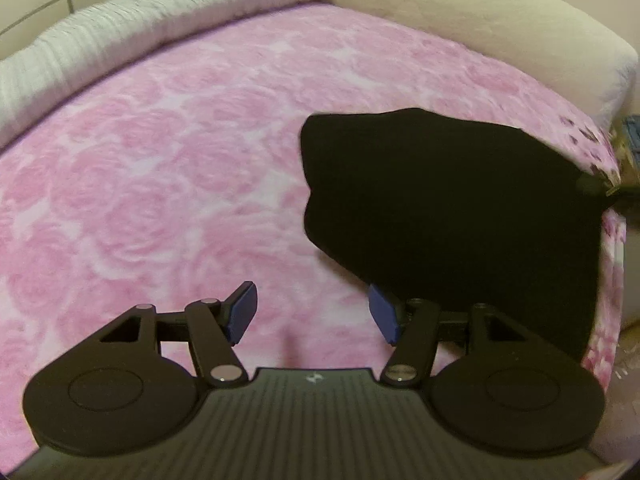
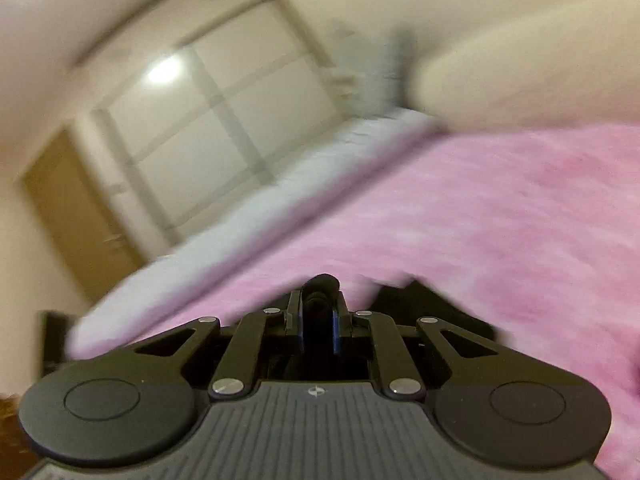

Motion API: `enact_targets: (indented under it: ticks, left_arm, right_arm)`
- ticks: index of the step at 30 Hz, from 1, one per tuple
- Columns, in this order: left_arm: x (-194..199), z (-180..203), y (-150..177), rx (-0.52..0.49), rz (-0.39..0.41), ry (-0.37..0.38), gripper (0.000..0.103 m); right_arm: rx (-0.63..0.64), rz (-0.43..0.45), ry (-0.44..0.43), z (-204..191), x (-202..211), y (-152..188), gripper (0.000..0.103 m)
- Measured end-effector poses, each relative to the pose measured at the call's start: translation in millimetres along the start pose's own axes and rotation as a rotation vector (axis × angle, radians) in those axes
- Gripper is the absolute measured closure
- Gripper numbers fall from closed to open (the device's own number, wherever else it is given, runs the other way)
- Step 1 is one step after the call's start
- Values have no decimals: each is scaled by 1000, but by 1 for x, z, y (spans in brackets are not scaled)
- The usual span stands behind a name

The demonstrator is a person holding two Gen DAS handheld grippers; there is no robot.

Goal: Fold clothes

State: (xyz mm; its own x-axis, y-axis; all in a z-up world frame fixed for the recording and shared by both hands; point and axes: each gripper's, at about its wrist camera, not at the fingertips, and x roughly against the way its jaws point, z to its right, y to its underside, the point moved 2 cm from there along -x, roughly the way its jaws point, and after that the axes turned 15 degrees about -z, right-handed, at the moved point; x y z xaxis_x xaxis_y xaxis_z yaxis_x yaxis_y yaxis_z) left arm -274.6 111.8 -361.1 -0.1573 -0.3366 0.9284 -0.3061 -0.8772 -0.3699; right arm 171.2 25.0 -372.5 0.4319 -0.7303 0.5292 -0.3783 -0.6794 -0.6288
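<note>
A black garment (image 1: 452,216) lies spread on the pink rose-patterned blanket (image 1: 160,184) at the right, reaching the bed's right edge. My left gripper (image 1: 314,314) is open and empty just above the blanket; its right finger touches the garment's near left corner. In the right wrist view, my right gripper (image 2: 318,320) is shut on a fold of the black garment (image 2: 320,284), and more black cloth (image 2: 424,304) shows just behind the fingers. The right gripper's tip also shows at the garment's far right edge in the left wrist view (image 1: 596,186). The right wrist view is blurred.
A white ribbed quilt roll (image 1: 132,36) lies along the bed's far side, with a cream pillow (image 1: 500,28) at the back right. The bed's right edge (image 1: 608,280) drops off beside the garment. A window (image 2: 208,120) and wooden door (image 2: 76,216) stand beyond the bed.
</note>
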Motion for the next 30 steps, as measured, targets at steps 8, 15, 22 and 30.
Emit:
enact_targets:
  ticks: [8,15,22,30]
  left_arm:
    - [-15,16,-10,-21,-13,13,46]
    - [-18,18,-16,-33,-22,8,46]
    - [-18,18,-18,-45,-21,-13,46]
    - [-26,22,-26,-52,-16,-17,46]
  right_arm:
    - [-179,-22,-75,48,-7,5,90]
    - [-205,-60,3,67,-8,10,91]
    - [-223,-93,96,80,-8,10,80]
    - [-45,-52,239,35,6,-2,67]
